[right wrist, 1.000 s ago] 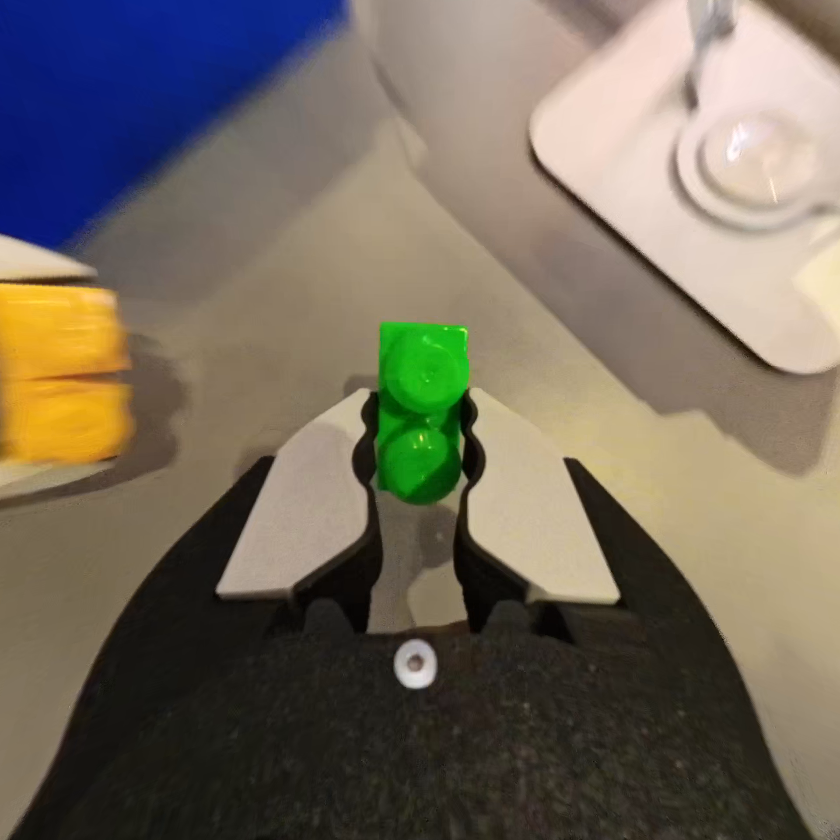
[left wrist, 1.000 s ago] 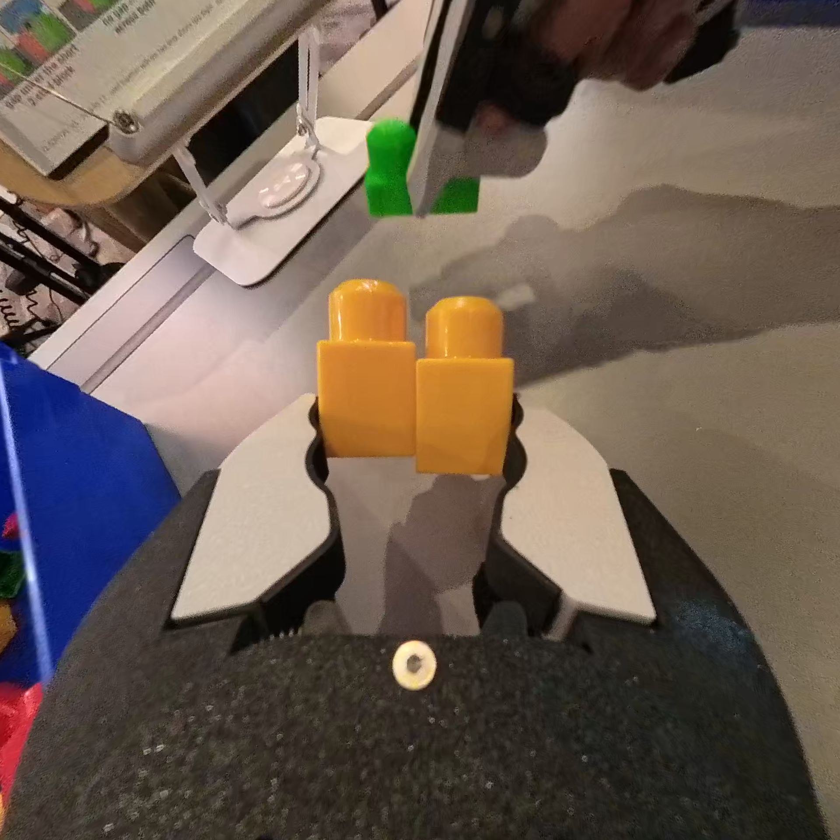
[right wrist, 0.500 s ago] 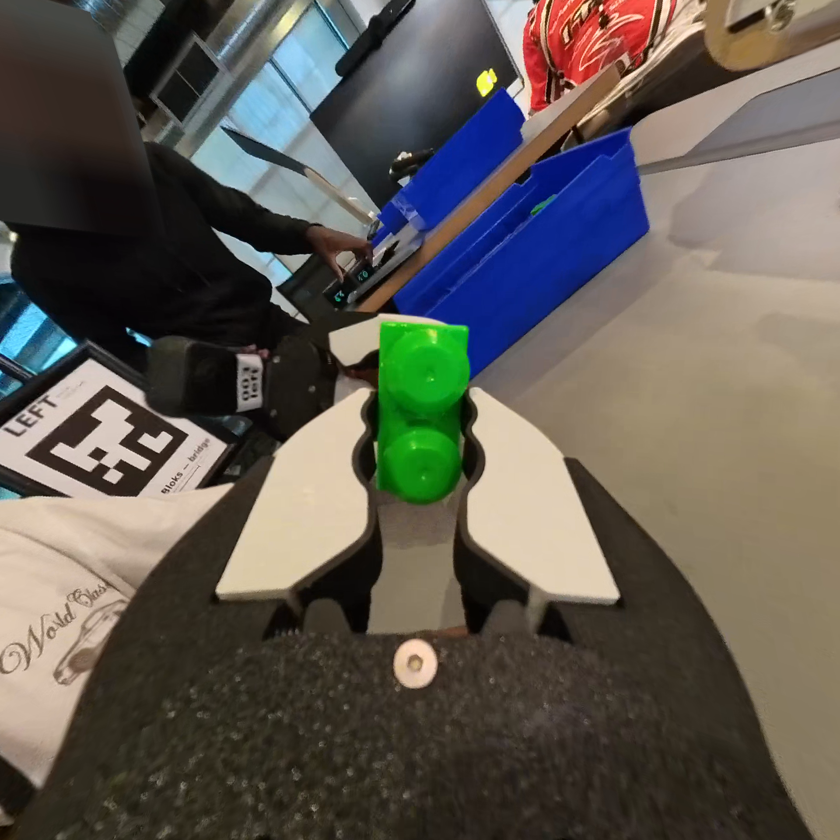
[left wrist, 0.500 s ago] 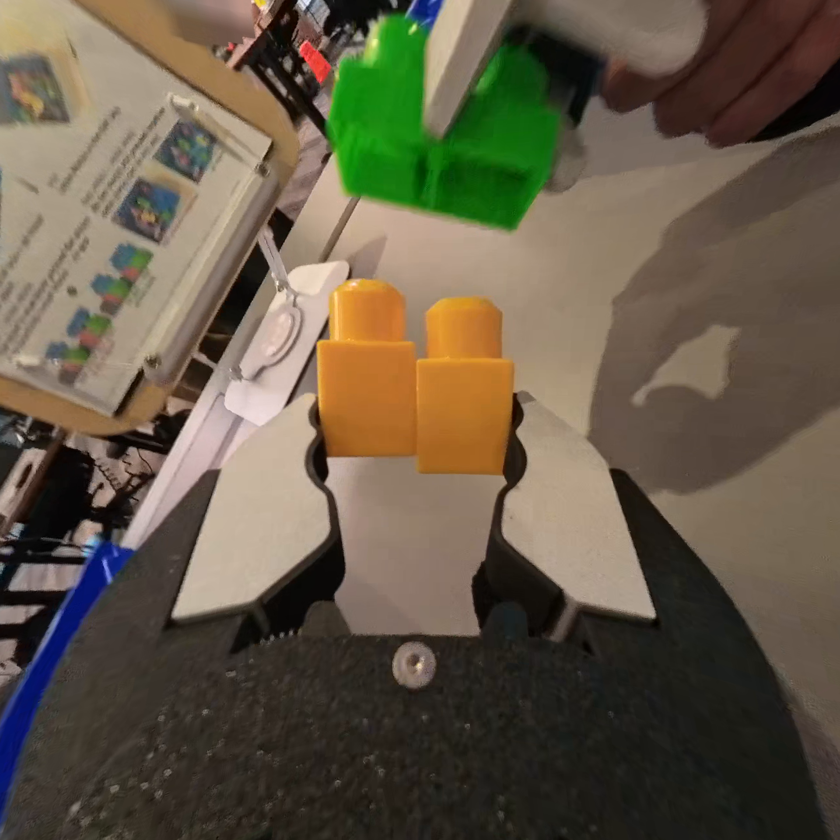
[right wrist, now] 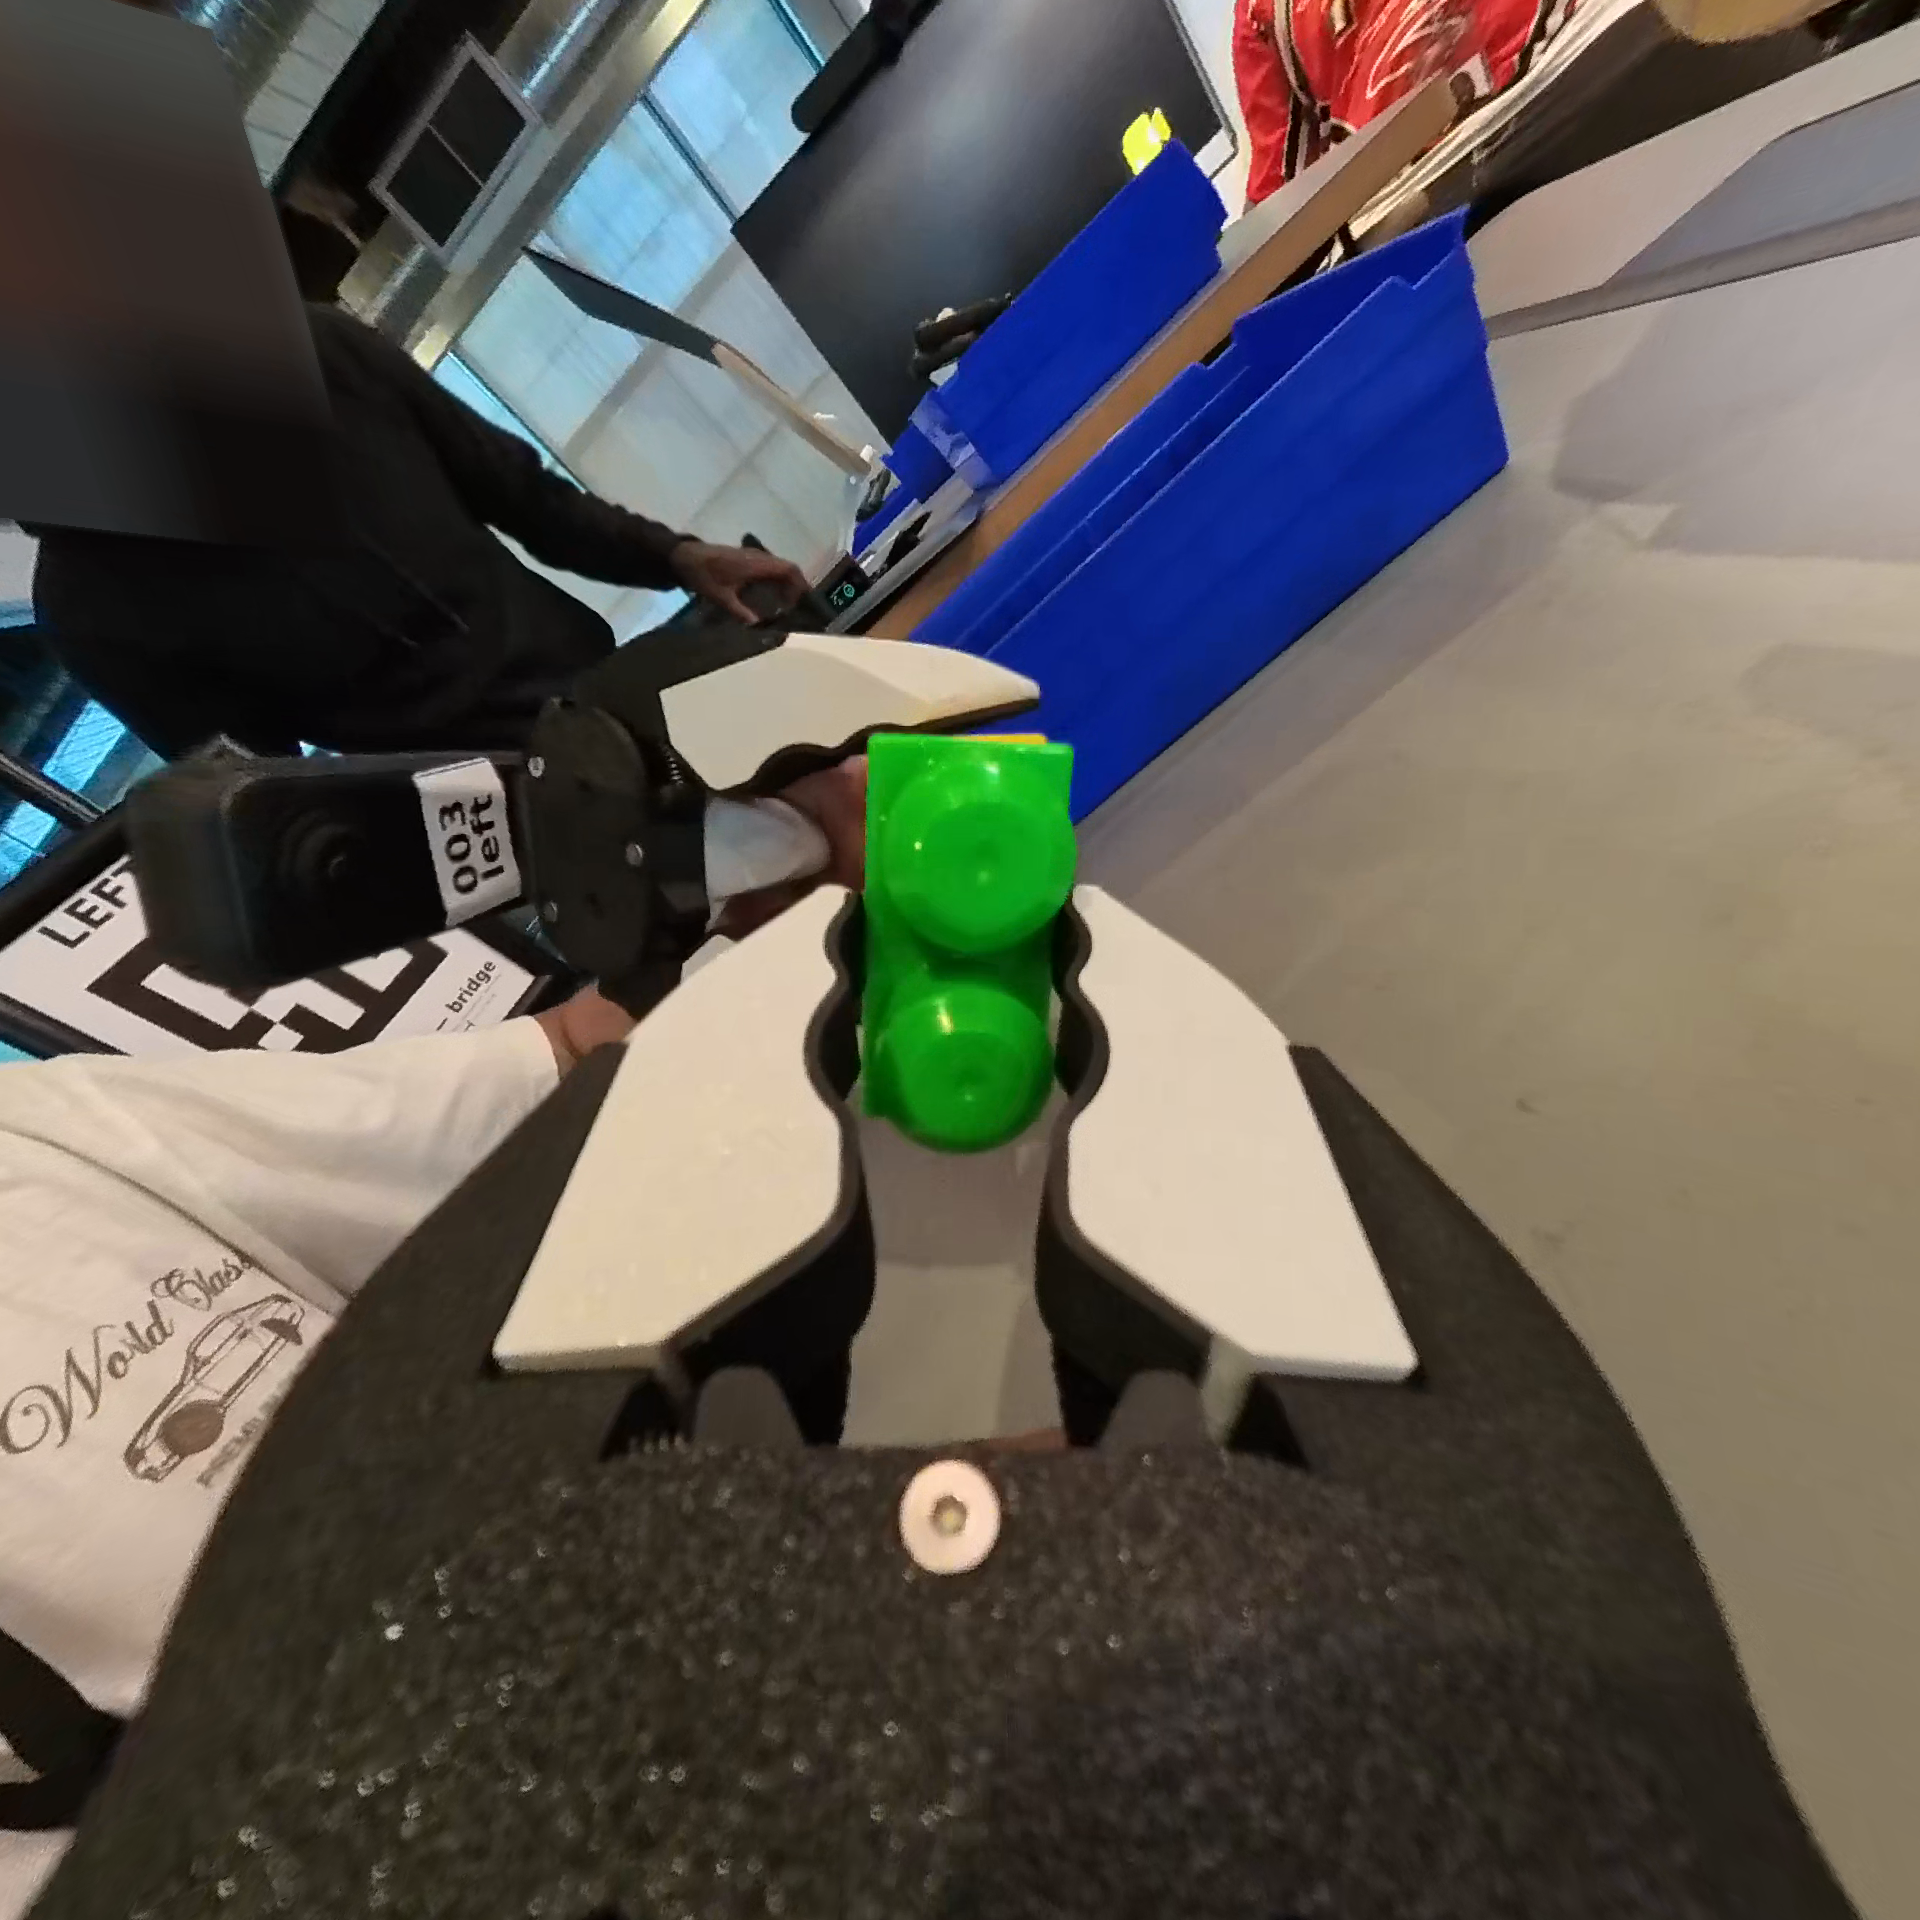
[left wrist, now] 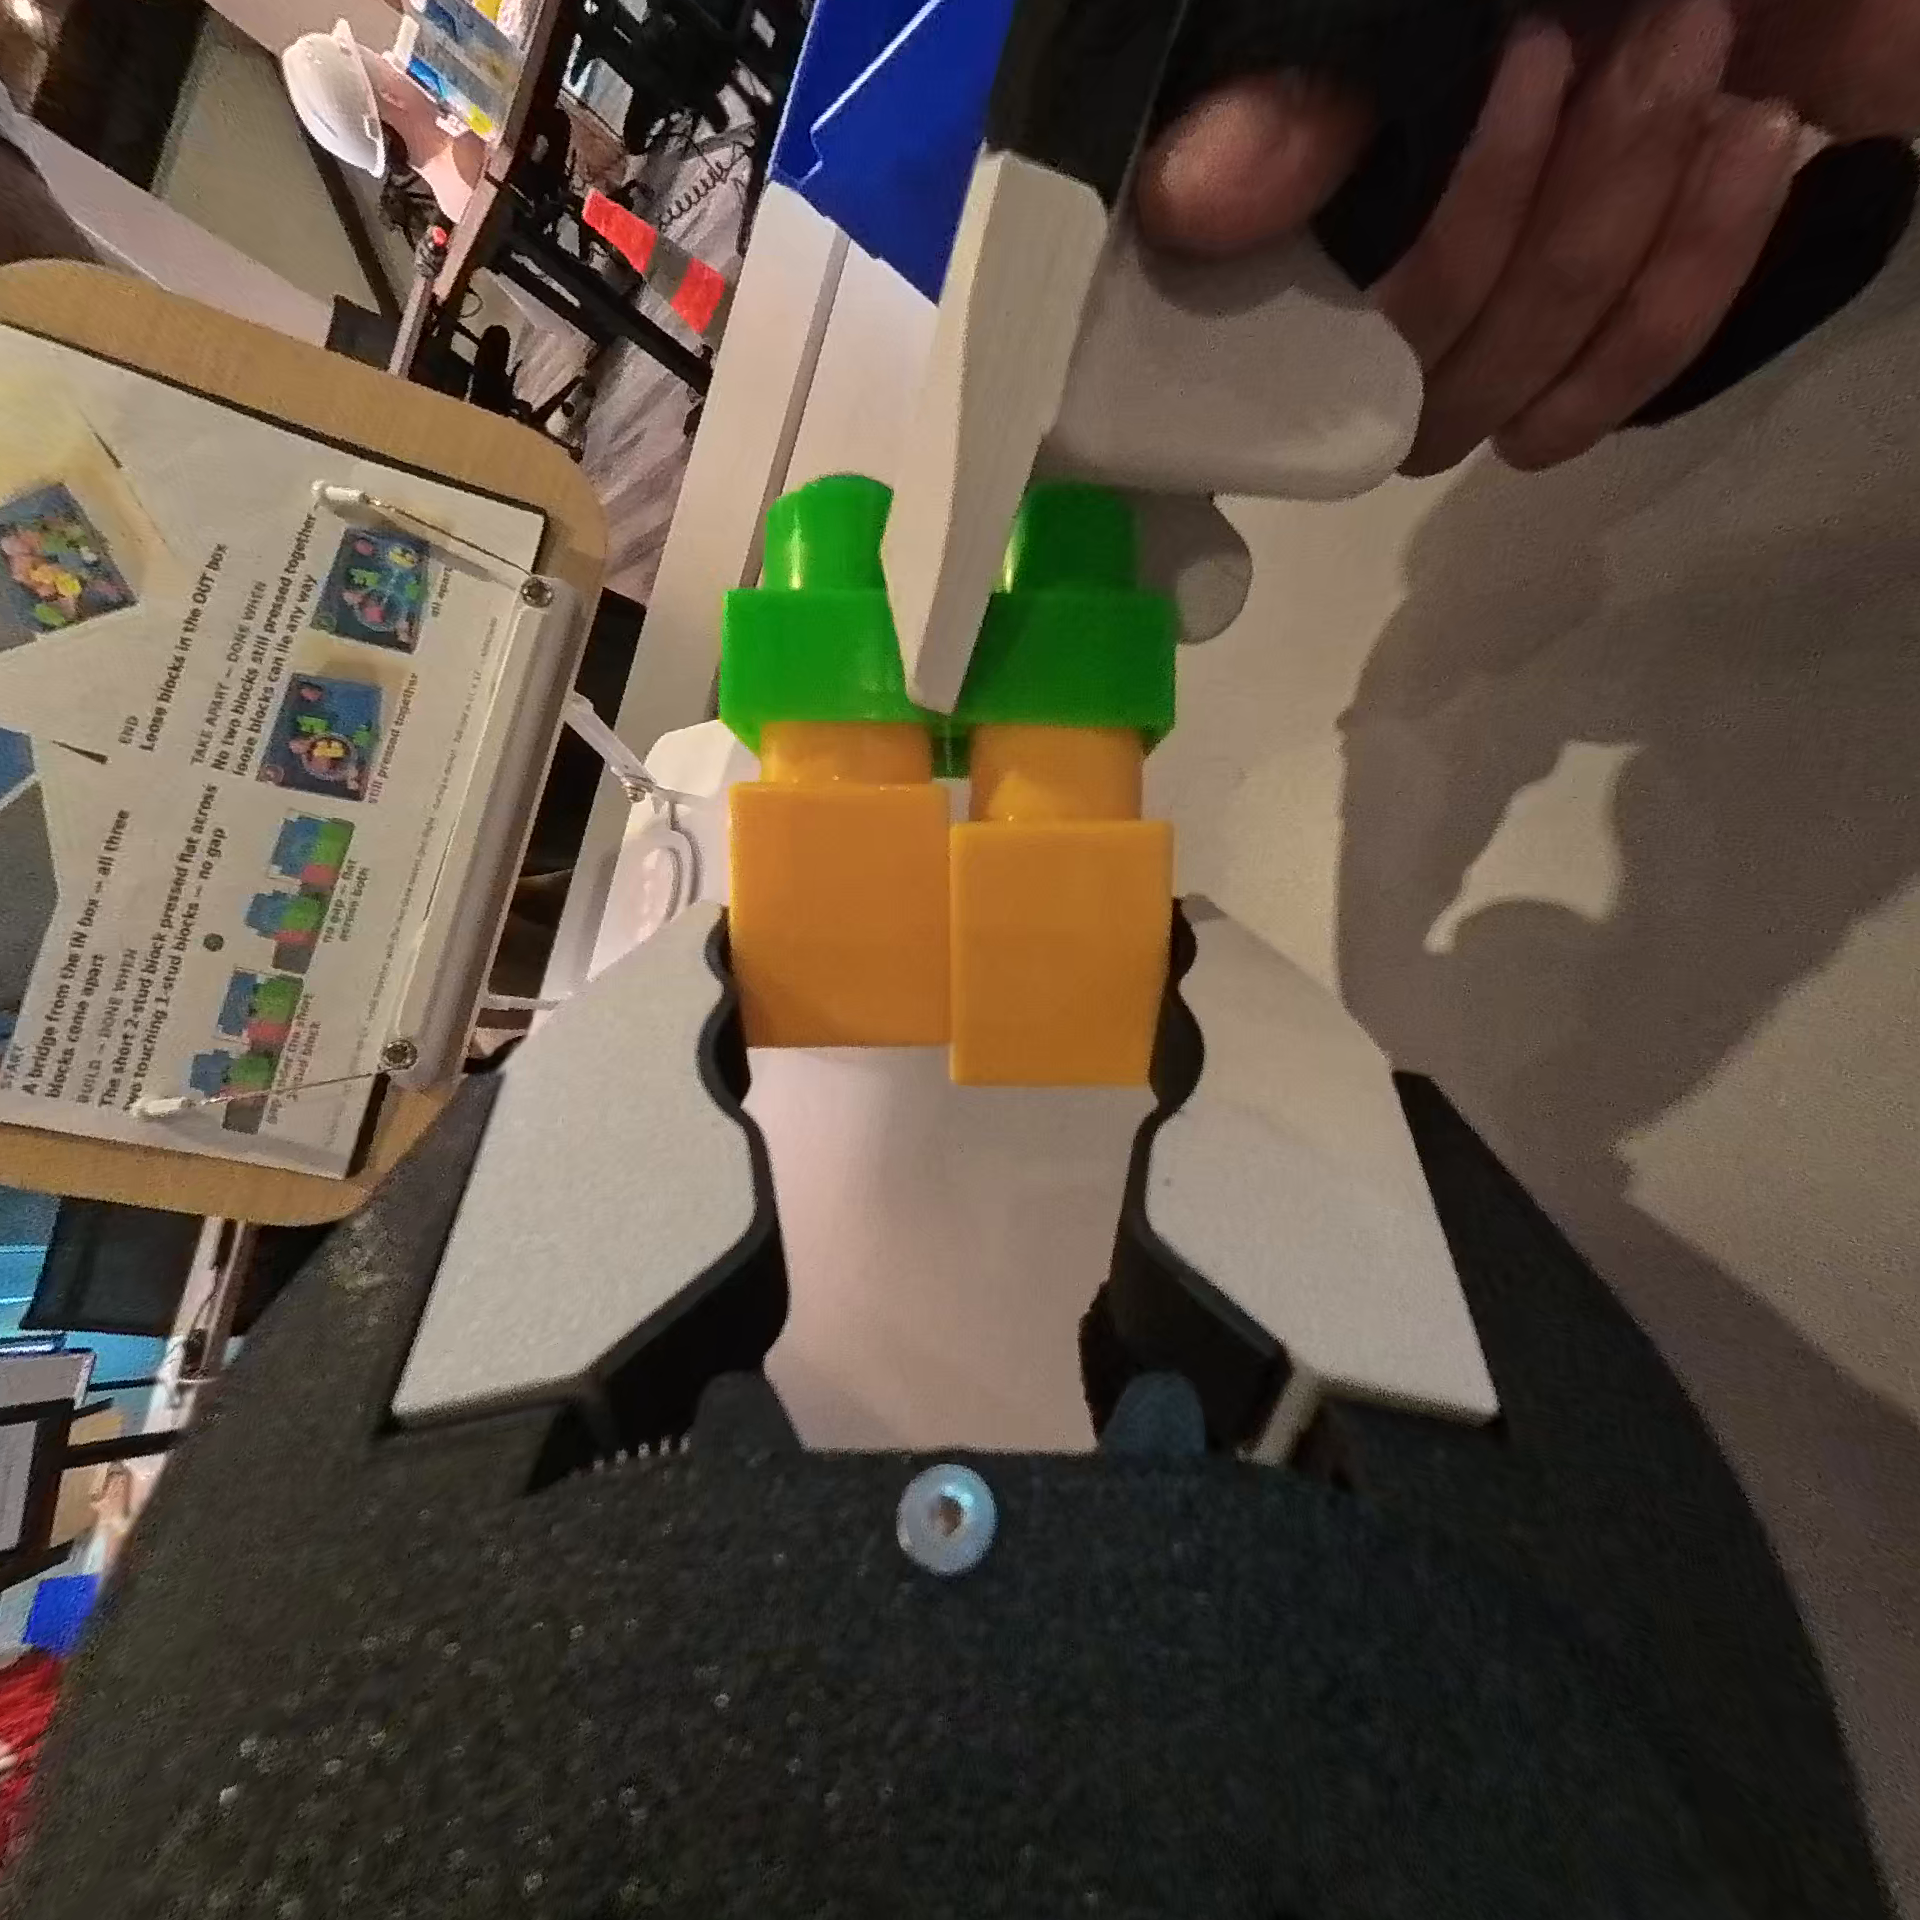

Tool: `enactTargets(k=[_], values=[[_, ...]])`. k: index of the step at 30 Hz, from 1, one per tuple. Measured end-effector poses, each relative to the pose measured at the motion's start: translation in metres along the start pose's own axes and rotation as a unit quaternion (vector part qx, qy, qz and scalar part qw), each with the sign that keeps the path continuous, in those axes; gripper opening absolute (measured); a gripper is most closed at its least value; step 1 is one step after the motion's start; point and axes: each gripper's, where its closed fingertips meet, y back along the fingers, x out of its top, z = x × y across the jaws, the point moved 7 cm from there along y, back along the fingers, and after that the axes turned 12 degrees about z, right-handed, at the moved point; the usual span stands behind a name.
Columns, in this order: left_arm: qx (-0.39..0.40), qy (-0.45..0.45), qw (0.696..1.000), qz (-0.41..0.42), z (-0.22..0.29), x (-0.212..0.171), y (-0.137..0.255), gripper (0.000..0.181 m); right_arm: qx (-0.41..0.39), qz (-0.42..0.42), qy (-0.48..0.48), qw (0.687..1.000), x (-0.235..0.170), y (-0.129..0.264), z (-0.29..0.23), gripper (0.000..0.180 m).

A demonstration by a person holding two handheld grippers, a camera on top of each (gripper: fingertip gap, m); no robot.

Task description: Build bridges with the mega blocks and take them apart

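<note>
The left gripper (left wrist: 951,966) is closed on two orange one-stud plastic blocks (left wrist: 951,935) set side by side, its white fingers (left wrist: 613,1132) pressing their outer faces; the right-hand block sits slightly lower than its neighbour. Both are held in the air, studs pointing away from the camera.

The right gripper (right wrist: 961,997) is closed narrowly on a bright green two-stud plastic block (right wrist: 961,935), gripping its long sides. In the left wrist view this green block (left wrist: 810,655) sits over the two orange studs, spanning both. Orange stud still shows beneath it, so it is not pressed fully down, and it looks a little higher on the right. One white finger (left wrist: 987,436) of the right gripper crosses the front of the green block and hides its middle.

A hand (left wrist: 1538,239) wraps the right gripper's handle in the top right corner of the left wrist view, cut off by the frame. In the right wrist view the left gripper's black body (right wrist: 416,862) comes in from the left with one white finger above the green block; the orange blocks are almost wholly hidden behind it, only a sliver showing.

Beyond the pale grey tabletop (right wrist: 1558,935), a blue plastic bin (right wrist: 1247,540) stands near its far edge. A framed instruction card (left wrist: 260,748) stands at the left in the left wrist view.
</note>
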Motion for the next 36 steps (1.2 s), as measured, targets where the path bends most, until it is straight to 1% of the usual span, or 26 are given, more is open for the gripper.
enactTargets(k=[6, 11, 17, 22, 28, 33, 36], values=[[0.0, 0.007, 1.0, 0.006, -0.001, 0.004, -0.005, 0.076, 0.002, -0.001, -0.005, 1.0, 0.001, 0.0, 0.005, 0.035], [-0.004, 0.0, 1.0, -0.003, 0.004, 0.001, -0.009, 0.076, -0.007, -0.025, 0.02, 0.999, -0.002, 0.001, 0.006, 0.035], [-0.005, 0.009, 1.0, -0.004, 0.007, -0.002, -0.015, 0.075, -0.014, -0.028, 0.013, 0.999, -0.004, 0.001, 0.013, 0.035], [-0.007, 0.018, 1.0, 0.013, 0.011, 0.001, -0.018, 0.075, -0.009, -0.031, 0.002, 0.999, -0.01, 0.0, 0.015, 0.035], [0.005, 0.028, 0.999, 0.042, 0.006, 0.004, -0.016, 0.075, -0.002, -0.006, 0.002, 1.0, -0.004, 0.001, 0.013, 0.034], [0.024, 0.023, 0.999, 0.043, 0.005, 0.006, -0.013, 0.075, -0.003, 0.011, -0.013, 1.0, -0.002, 0.008, 0.018, 0.034], [0.019, 0.062, 0.996, 0.063, 0.002, 0.003, -0.003, 0.07, -0.007, 0.025, -0.016, 1.0, 0.002, 0.015, 0.021, 0.034]])
